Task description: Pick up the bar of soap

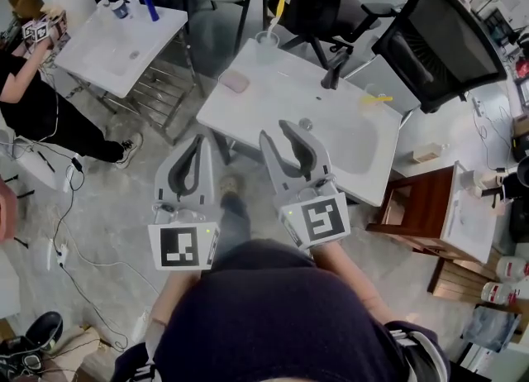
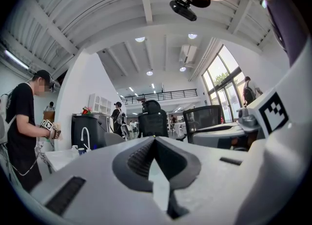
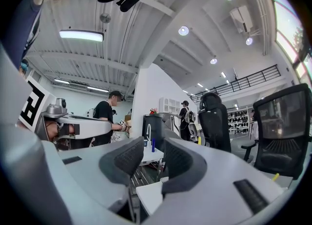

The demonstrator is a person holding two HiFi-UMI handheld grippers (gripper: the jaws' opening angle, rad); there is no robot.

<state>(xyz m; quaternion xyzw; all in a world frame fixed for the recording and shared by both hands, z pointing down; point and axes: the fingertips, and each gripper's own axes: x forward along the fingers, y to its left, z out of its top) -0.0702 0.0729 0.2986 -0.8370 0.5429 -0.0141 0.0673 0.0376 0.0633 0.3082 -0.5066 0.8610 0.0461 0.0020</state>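
Soap bar [image 1: 235, 82] is in neither tong. Nearest the person, the left gripper [image 1: 198, 139] has its jaws pressed together on nothing, and the right gripper [image 1: 275, 131] stands parted and empty. Beyond them is the white sink top [image 1: 273, 103]. The pink bar lies on its far left corner, well apart from both grippers.

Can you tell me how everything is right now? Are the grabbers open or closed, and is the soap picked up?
left gripper: shut, empty.
right gripper: open, nothing between its jaws.
bar of soap: lying flat on the white sink counter, not picked up yet.
cup: upright, with a toothbrush standing in it.
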